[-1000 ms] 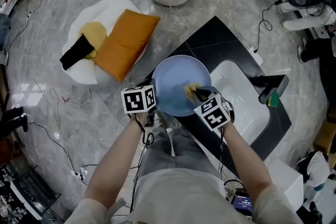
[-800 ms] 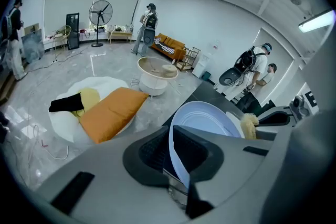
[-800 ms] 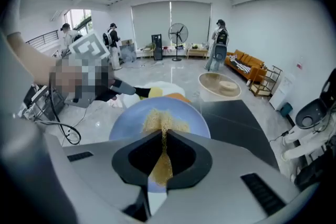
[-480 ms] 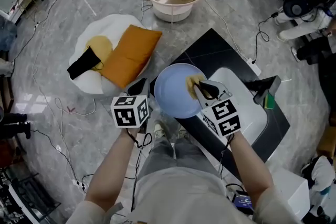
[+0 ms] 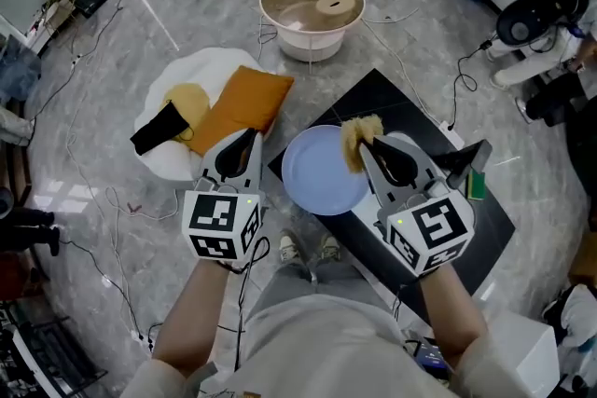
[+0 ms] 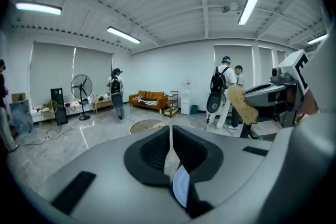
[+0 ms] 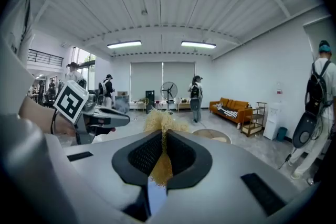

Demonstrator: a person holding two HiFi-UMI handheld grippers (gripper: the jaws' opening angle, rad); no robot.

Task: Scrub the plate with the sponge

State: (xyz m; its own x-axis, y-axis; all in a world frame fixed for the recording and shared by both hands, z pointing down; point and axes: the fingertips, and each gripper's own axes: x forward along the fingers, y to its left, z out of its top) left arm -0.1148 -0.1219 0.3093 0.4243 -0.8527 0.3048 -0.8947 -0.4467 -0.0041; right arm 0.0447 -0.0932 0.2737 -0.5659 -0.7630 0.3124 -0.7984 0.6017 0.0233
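Now L gripper [image 5: 248, 141] pinches plate [image 5: 322, 174] edge, jaws nearly shut; R gripper [image 5: 367, 145] clamped on sponge [image 5: 354, 135] by plate's rim.

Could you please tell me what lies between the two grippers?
The plate lies between the left gripper and the right gripper, which grips the sponge; the head view shows it.
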